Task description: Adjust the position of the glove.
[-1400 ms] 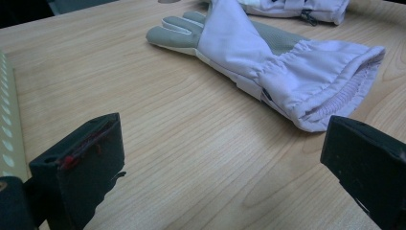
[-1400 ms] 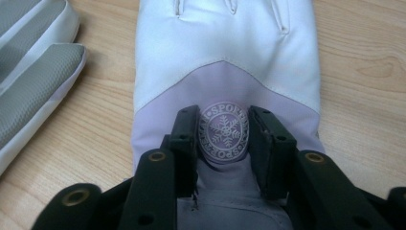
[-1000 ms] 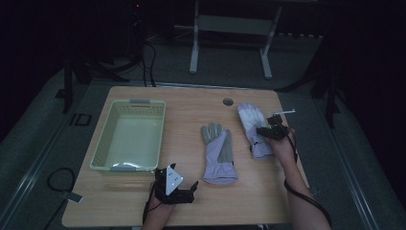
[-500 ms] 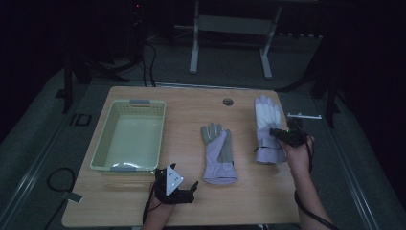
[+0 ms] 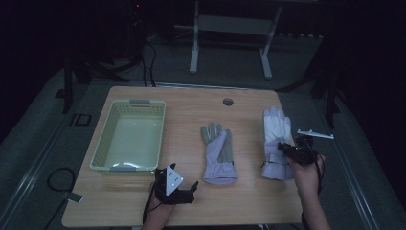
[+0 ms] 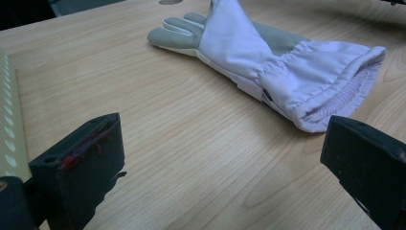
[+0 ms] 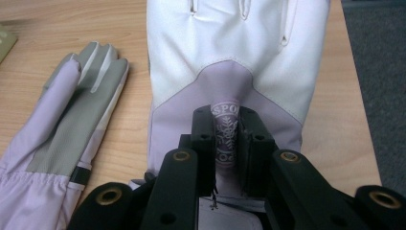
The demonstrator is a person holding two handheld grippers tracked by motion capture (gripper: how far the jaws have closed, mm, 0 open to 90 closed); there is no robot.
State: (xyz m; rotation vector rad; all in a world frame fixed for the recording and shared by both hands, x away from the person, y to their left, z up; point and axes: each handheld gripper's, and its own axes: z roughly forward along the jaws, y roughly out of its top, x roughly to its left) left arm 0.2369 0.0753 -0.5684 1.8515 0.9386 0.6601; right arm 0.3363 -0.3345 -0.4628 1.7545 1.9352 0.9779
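Two lilac winter gloves lie on the wooden table. The middle glove (image 5: 219,153) (image 6: 268,57) (image 7: 72,110) rests grey palm up, cuff toward me. The right glove (image 5: 276,139) (image 7: 234,48) lies back up, fingers pointing away. My right gripper (image 5: 287,151) (image 7: 226,139) is shut on a pinched fold of that glove's back, at the round logo patch. My left gripper (image 5: 184,191) (image 6: 225,158) stands open near the front edge, nothing between its jaws, a short way left of the middle glove's cuff.
A pale green plastic basket (image 5: 101,143) (image 6: 9,124) stands at the table's left, just beyond my left gripper. A round cable hole (image 5: 228,101) sits at the back edge. The table's right edge runs close beside the right glove.
My right gripper has drawn the right glove toward the front right, and the glove has turned from slanted to straight. The left gripper and middle glove have not moved.
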